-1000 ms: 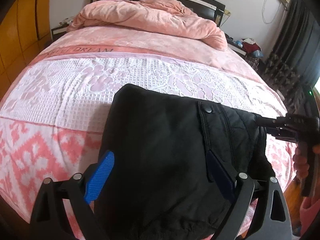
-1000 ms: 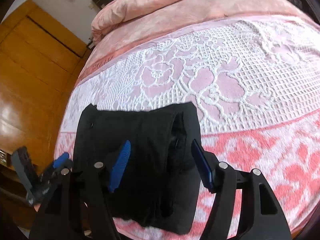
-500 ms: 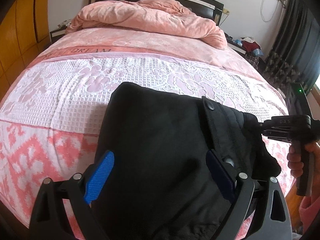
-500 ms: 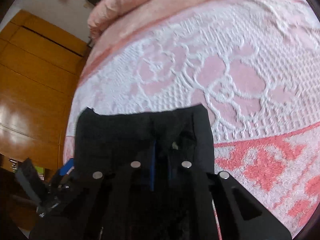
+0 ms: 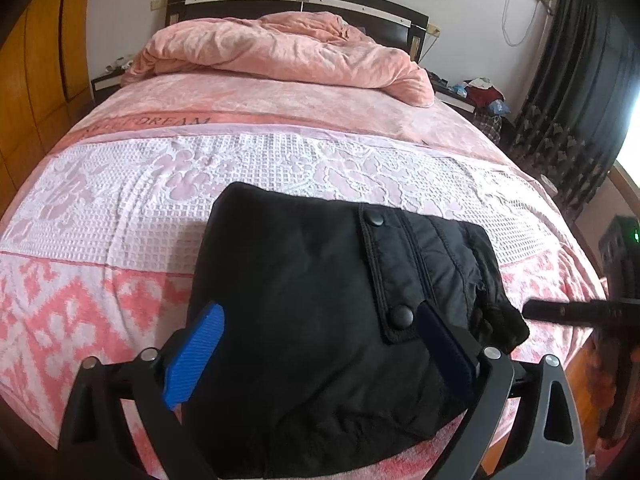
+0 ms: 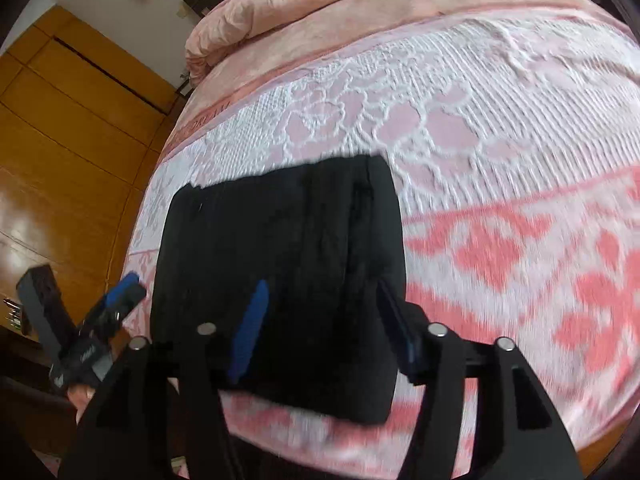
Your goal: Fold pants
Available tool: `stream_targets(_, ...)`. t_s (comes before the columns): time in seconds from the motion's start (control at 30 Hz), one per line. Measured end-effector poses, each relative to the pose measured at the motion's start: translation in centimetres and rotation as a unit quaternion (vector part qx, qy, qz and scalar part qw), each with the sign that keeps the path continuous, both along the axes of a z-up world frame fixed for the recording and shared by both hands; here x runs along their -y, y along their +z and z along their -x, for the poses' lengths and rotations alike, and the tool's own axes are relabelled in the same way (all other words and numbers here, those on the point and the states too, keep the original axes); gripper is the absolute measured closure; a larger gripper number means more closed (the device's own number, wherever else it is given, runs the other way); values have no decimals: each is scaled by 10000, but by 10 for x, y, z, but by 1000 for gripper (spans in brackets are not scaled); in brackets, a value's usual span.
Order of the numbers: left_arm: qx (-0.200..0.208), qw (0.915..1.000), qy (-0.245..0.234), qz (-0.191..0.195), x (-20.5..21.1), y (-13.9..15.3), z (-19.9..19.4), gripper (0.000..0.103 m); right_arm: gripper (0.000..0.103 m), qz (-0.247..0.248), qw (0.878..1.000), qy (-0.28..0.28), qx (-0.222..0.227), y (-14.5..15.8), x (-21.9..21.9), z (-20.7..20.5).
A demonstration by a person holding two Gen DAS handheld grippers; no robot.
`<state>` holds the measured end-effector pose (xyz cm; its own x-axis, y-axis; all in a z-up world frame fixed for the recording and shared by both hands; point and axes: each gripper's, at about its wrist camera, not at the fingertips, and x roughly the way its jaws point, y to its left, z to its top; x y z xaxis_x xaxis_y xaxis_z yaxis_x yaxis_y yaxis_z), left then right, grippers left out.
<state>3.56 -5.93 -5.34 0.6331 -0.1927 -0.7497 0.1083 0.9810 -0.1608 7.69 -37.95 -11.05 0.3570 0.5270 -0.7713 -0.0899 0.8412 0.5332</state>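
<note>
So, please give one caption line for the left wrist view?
Folded black pants on the pink bed, between open left gripper fingers.

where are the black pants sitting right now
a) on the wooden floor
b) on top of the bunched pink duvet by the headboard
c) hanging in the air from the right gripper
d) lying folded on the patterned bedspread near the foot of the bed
d: the black pants lie as a compact folded bundle on the patterned bedspread, well short of the pink duvet, with both grippers open around them.
</note>
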Motion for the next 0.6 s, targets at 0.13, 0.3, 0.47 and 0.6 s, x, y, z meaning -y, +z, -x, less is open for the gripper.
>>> stream_targets(0.13,-134,9998,116,-97,-6,-11,6,5,33,-178,9995,-37,-251,-12,-1,24)
stream_targets(0.3,-364,9989,283,-123,-16,-29,9,5,33,-246,9988,-39,-421,-25,-7,32)
stream_targets(0.47,-497,9980,392,-56,-21,-41,8,5,54,-428,9979,-94,-469,-31,-14,21)
stream_targets(0.6,-515,9979,383,-61,-22,-41,9,5,64,-357,9988,-79,-337,-24,-16,23)
